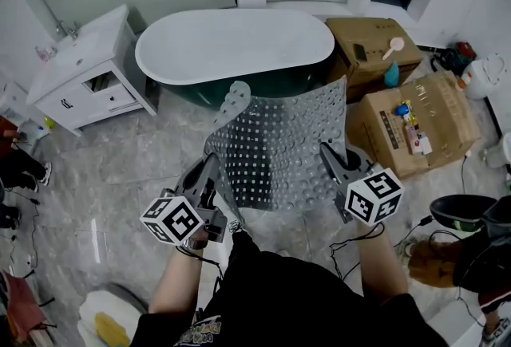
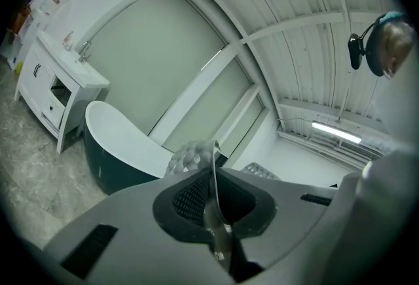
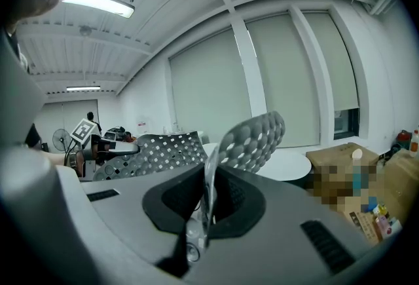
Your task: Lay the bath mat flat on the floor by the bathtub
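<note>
A grey see-through bath mat (image 1: 279,146), studded with bubbles and small holes, hangs in the air between my two grippers, sagging in the middle. Its far corners curl up in front of the white, dark-sided bathtub (image 1: 235,46). My left gripper (image 1: 209,176) is shut on the mat's near left edge, and my right gripper (image 1: 335,158) is shut on its near right edge. In the left gripper view the thin mat edge (image 2: 196,159) stands pinched in the gripper (image 2: 213,211). The right gripper view shows the mat (image 3: 252,139) clamped likewise in the gripper (image 3: 206,205).
A white vanity cabinet (image 1: 88,70) stands left of the tub. Cardboard boxes (image 1: 375,42) (image 1: 415,122) with small items stand at the right. Cables and a dark bowl (image 1: 459,214) lie at the lower right. Grey marble floor (image 1: 144,162) lies below the mat.
</note>
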